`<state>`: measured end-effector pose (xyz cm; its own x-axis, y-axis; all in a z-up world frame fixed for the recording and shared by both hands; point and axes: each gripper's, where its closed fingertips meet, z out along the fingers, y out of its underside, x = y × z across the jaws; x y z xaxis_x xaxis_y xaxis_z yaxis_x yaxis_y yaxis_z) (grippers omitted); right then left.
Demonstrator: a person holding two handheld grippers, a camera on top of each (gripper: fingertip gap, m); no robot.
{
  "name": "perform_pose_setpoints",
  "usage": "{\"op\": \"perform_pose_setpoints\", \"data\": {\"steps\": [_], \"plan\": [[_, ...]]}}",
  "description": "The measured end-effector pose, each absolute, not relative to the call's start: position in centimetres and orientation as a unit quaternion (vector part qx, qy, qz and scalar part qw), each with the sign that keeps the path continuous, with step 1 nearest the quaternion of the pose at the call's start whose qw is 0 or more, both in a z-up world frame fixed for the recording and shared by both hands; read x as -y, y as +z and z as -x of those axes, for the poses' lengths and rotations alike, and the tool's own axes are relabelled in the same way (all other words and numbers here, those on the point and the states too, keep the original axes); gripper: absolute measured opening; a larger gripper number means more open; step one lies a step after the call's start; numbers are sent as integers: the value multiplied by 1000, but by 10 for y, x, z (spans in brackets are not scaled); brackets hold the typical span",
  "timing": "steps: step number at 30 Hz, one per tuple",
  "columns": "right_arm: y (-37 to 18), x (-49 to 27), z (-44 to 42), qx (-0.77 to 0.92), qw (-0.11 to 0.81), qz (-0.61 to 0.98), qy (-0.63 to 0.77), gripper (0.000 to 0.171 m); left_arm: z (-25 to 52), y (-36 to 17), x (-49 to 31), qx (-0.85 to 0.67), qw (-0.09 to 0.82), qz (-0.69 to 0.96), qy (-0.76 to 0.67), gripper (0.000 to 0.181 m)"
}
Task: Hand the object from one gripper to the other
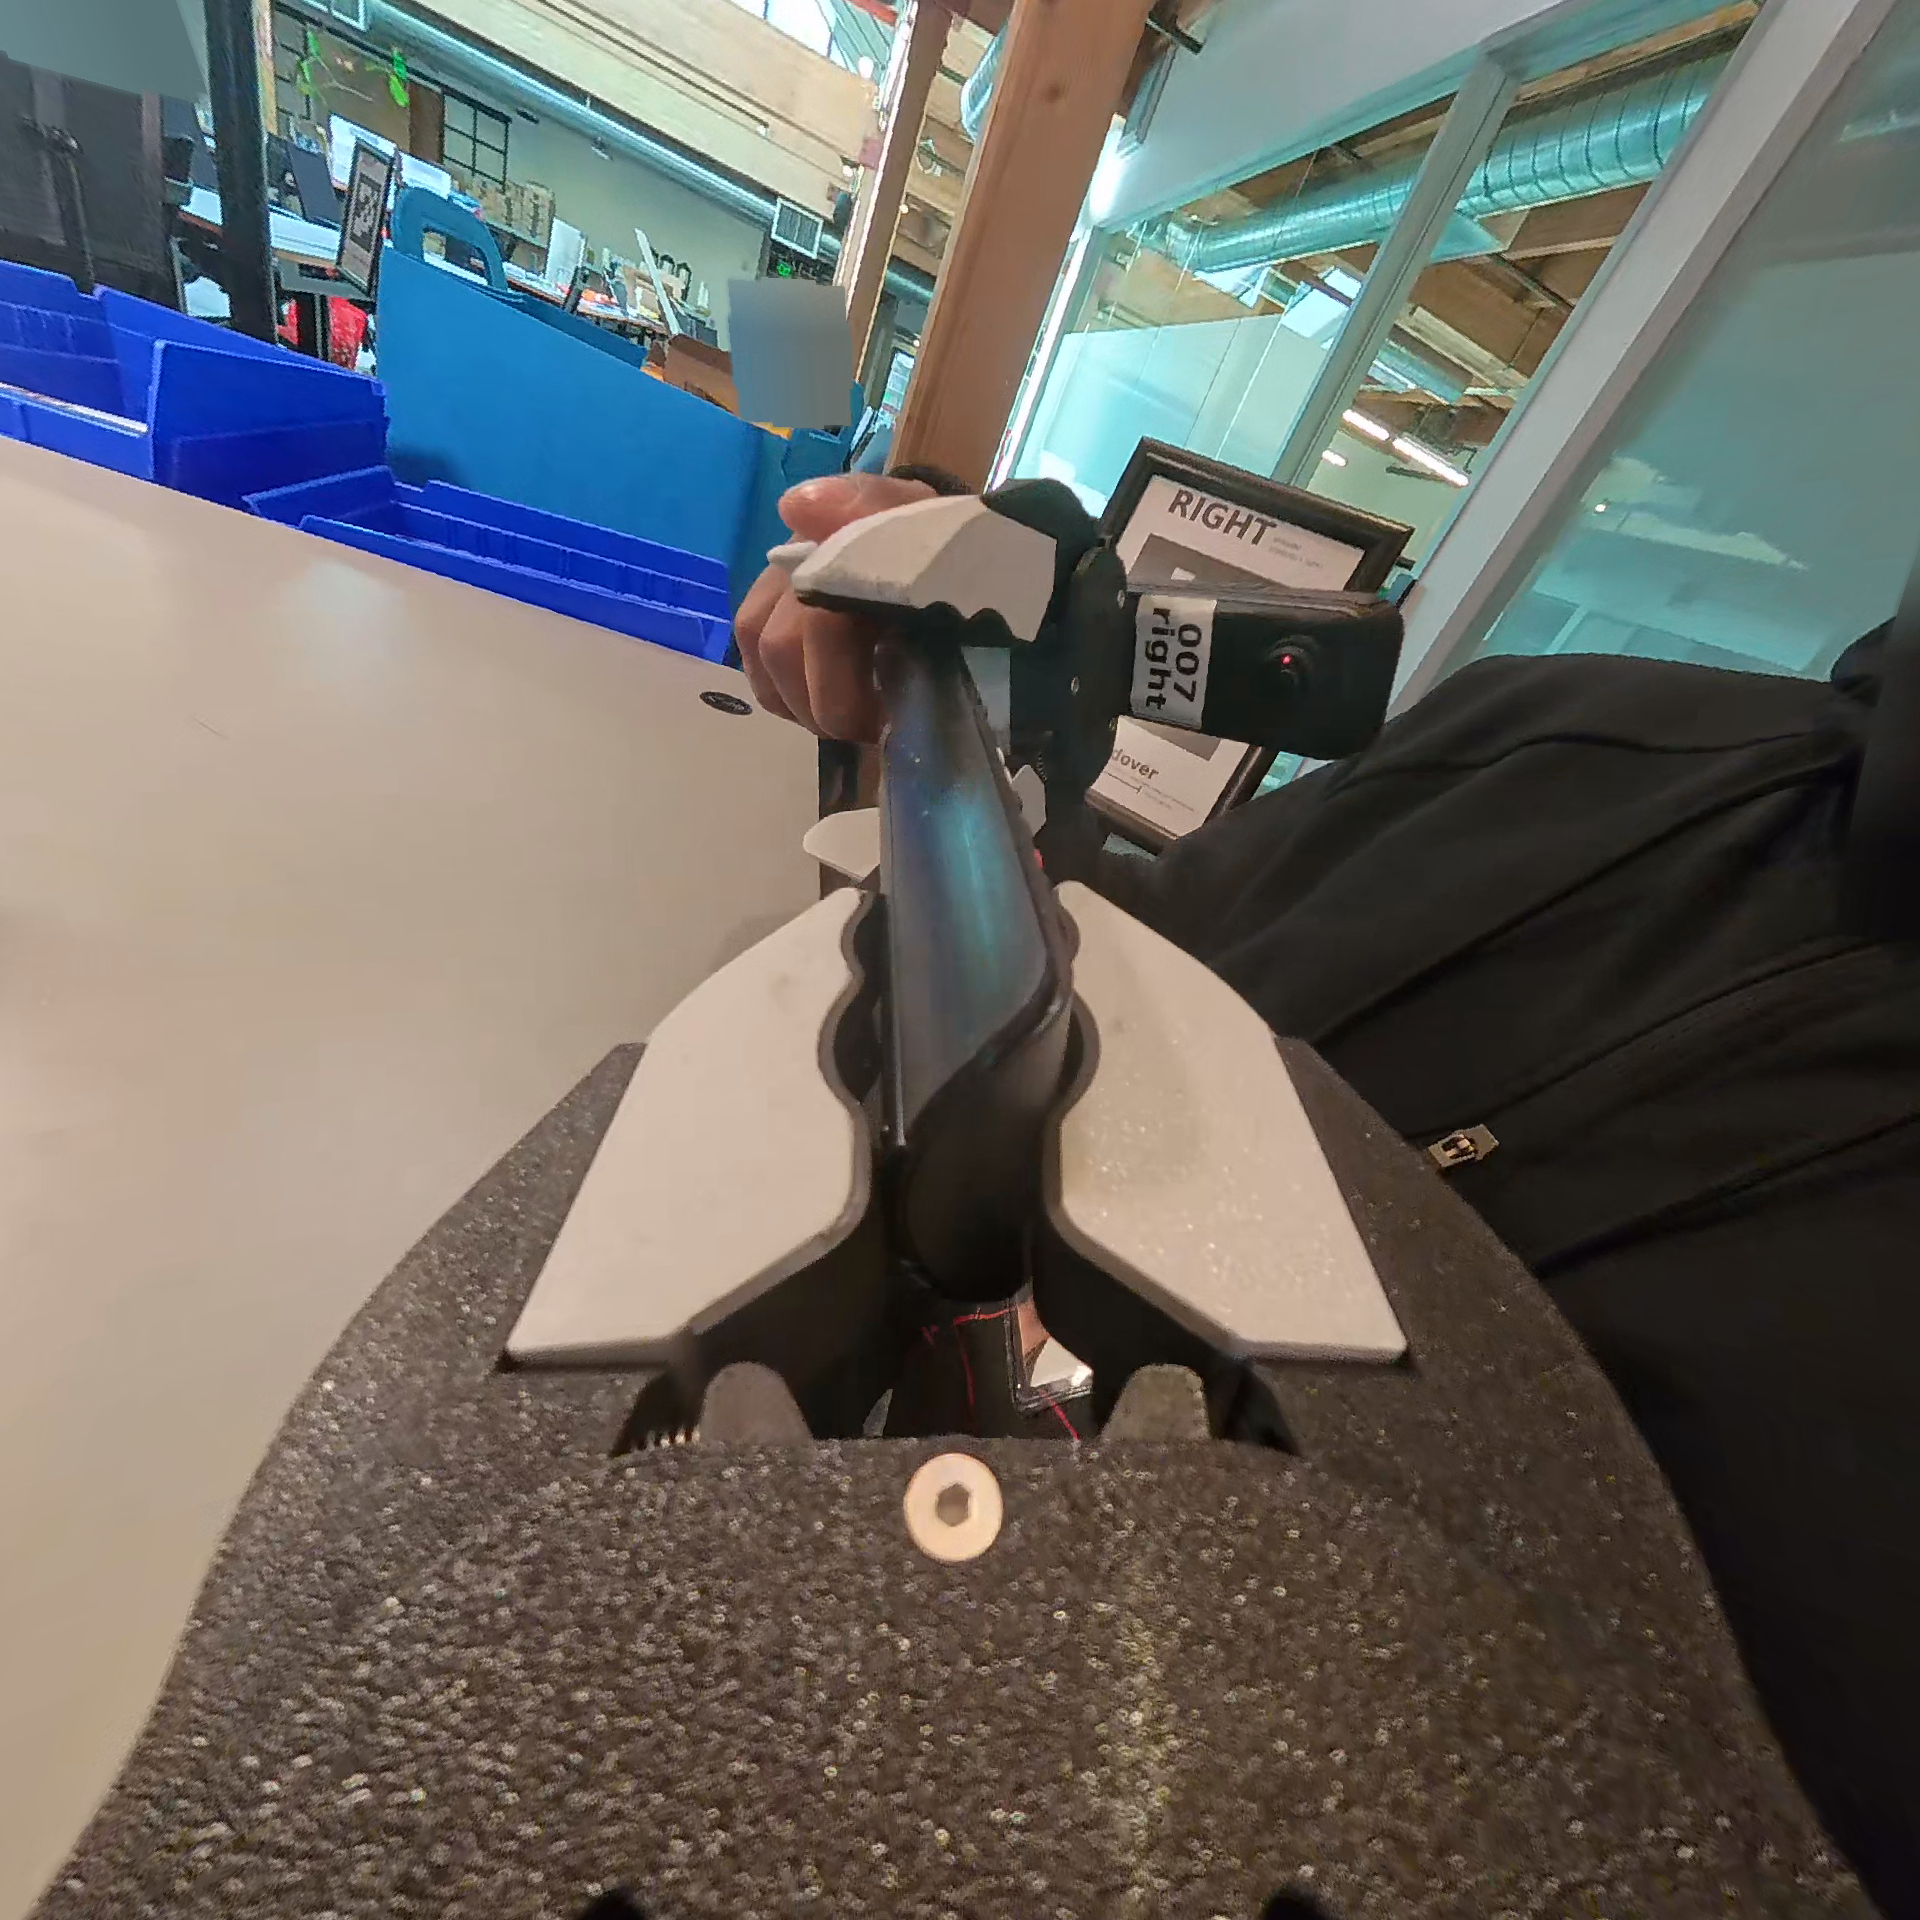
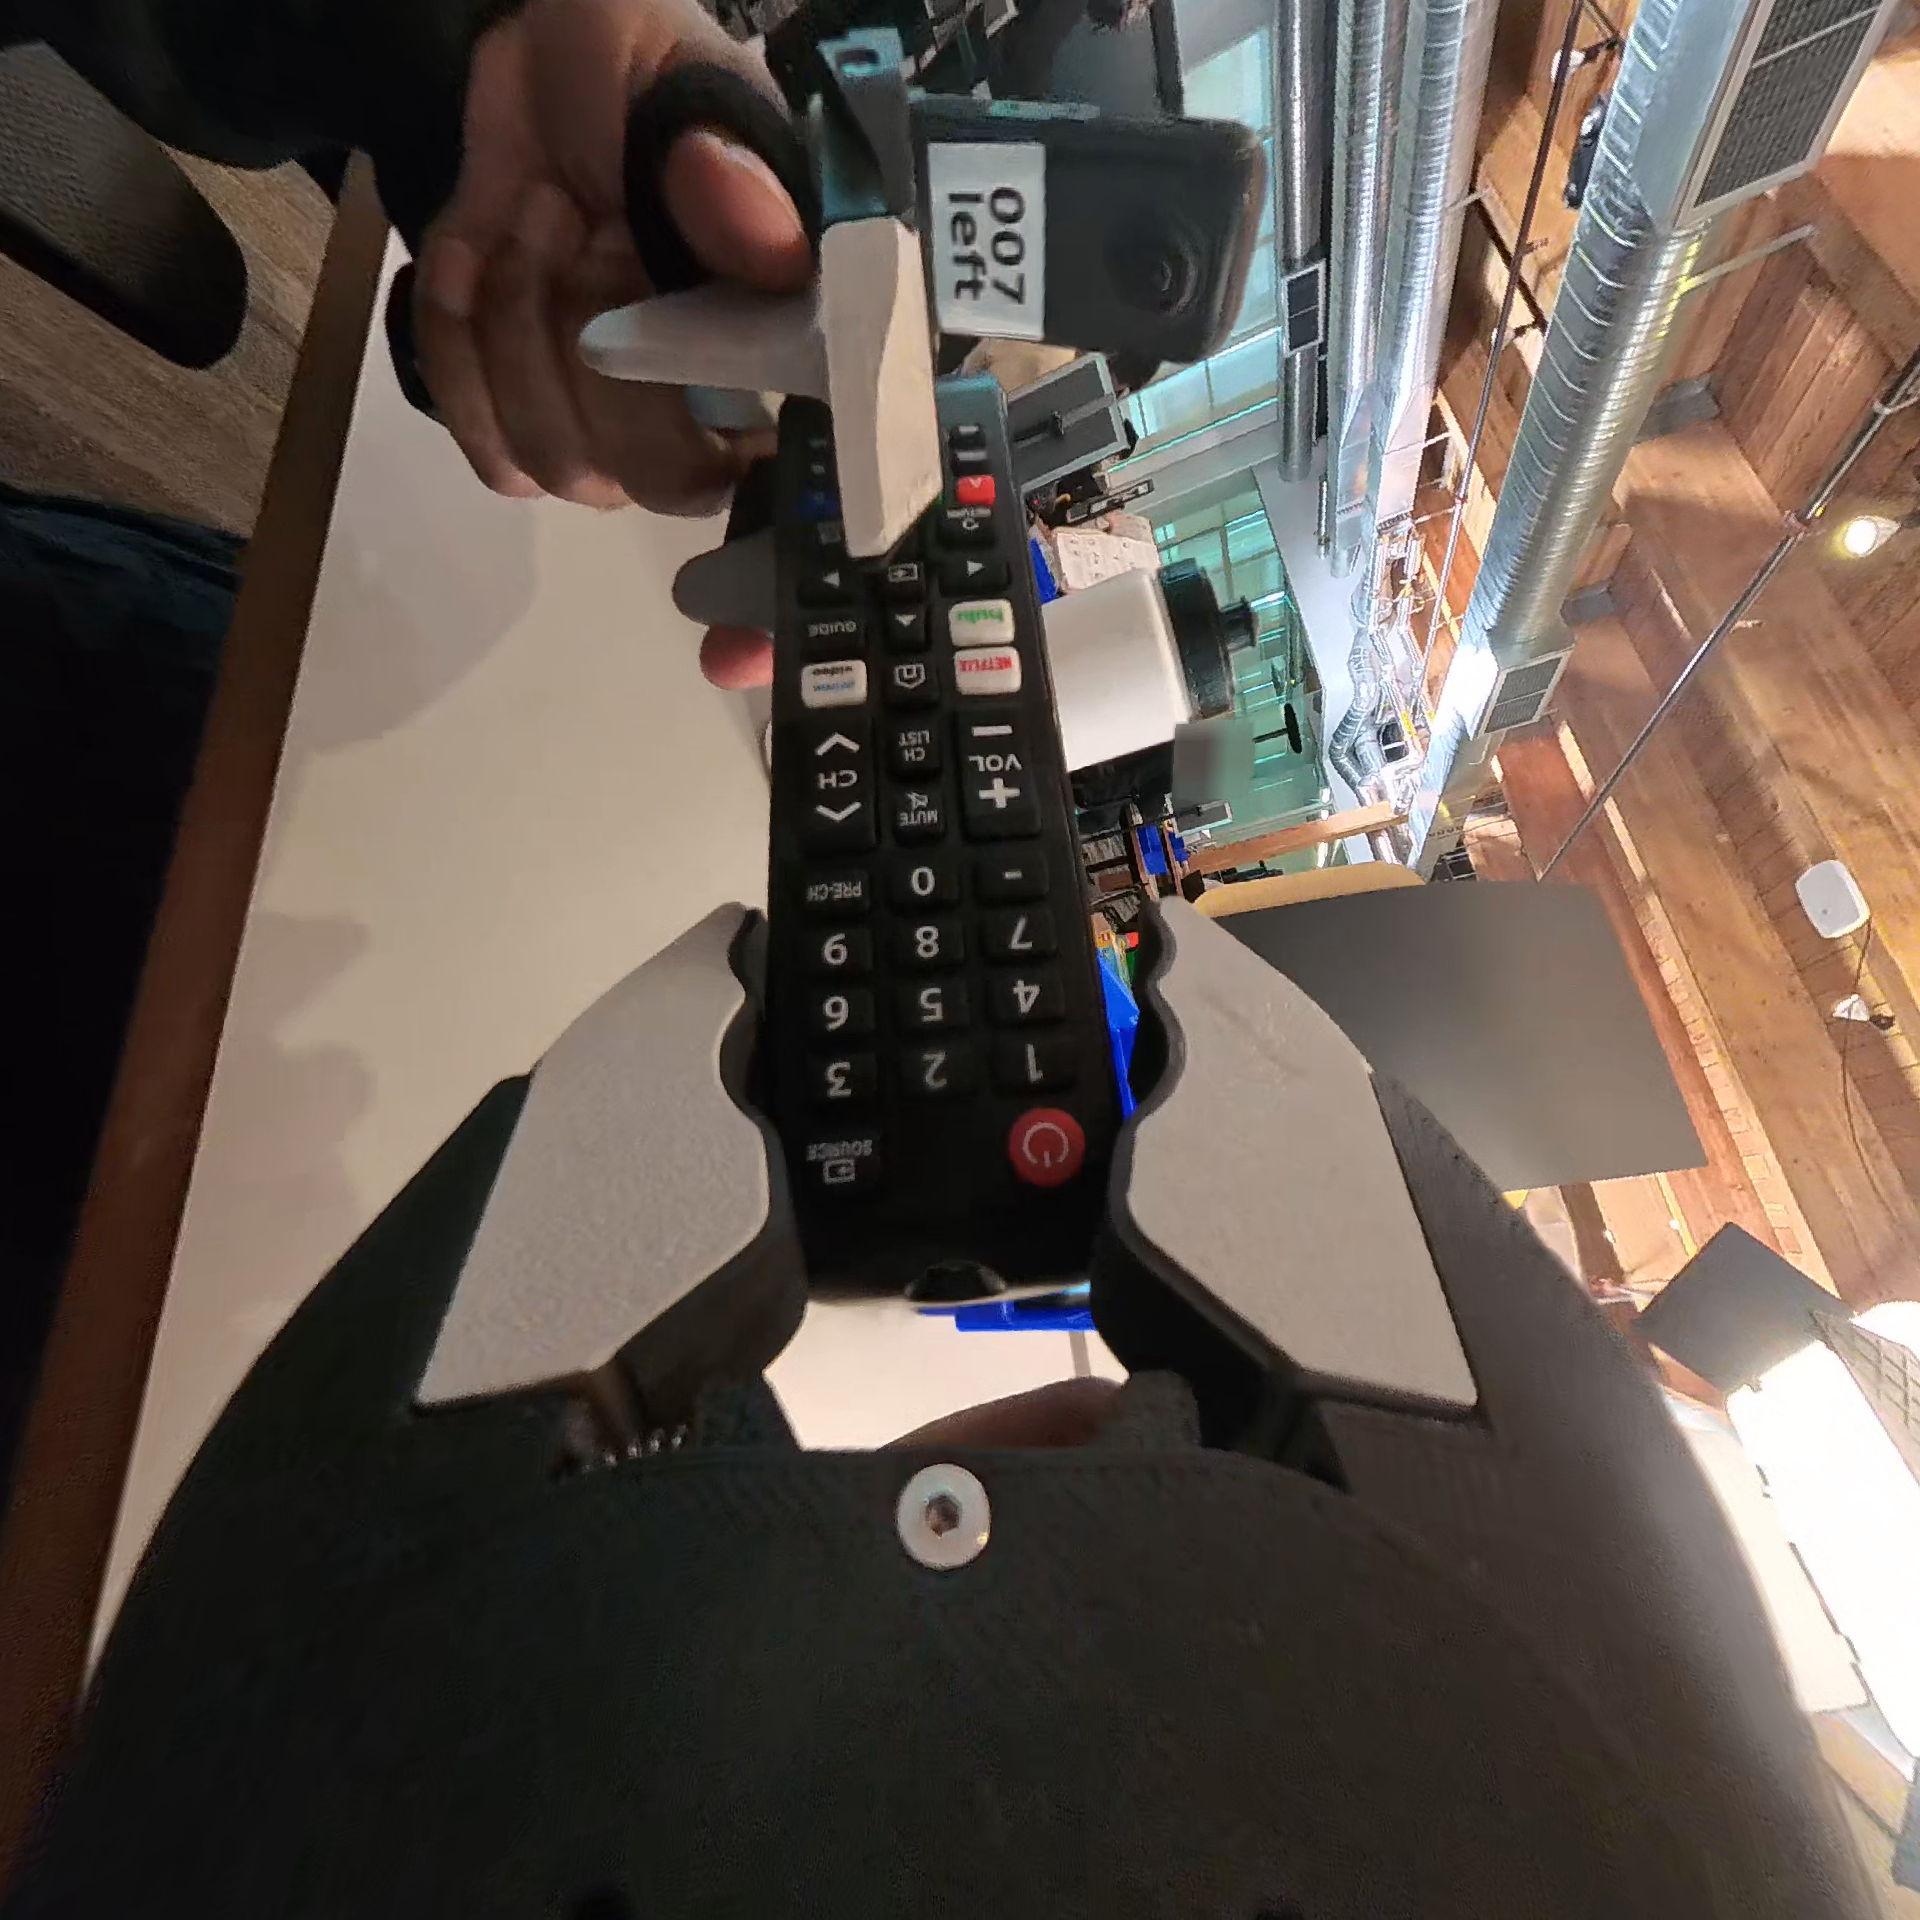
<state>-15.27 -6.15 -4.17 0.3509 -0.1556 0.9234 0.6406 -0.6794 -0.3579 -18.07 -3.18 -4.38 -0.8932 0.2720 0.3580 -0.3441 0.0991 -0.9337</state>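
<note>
Both grippers met over the near edge of the white table [image 1: 312, 831], a black remote control [image 2: 925, 914] bridging them. Left wrist view: blue bins [image 1: 260, 416] stood at the far left of the table, then a wooden post [image 1: 1008, 229], then a framed sign [image 1: 1247, 540] toward the right, with my dark sleeve [image 1: 1610, 935] filling the right side. My left gripper [image 1: 961, 997] was clamped on the near end of the remote [image 1: 956, 883], seen edge-on, its grey fingers [image 1: 727, 1122] pressed against both faces. At the far end my right gripper [image 1: 935, 623] sat over the remote's top, my hand [image 1: 800, 644] behind it. Right wrist view, rolled sideways: table at left, remote in the middle with its buttons facing the camera, ceiling ducts [image 2: 1558, 416] at right. My right gripper [image 2: 940, 1039] had its fingers [image 2: 623, 1143] closed on the remote's long edges at the power-button end. At the far end my left gripper [image 2: 810, 468] pinched the remote front and back, my left hand [image 2: 582, 270] gripping its handle. The remote was held off the table, gripped at both ends at once.
</note>
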Motion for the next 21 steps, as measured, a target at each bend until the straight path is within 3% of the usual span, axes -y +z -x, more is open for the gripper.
{"op": "perform_pose_setpoints", "data": {"steps": [10, 16, 21], "plan": [[-51, 66, 128, 161, 252, 731, -613, 61, 174, -49, 36, 729, 157, -28, 666, 30], [-30, 69, 128, 112, 362, 710, -593, 60, 179, -31, 29, 695, 102, 26, 711, 60], [-15, 72, 127, 63, 446, 692, -564, 60, 178, -12, 25, 629, 93, 47, 770, 73]]}}
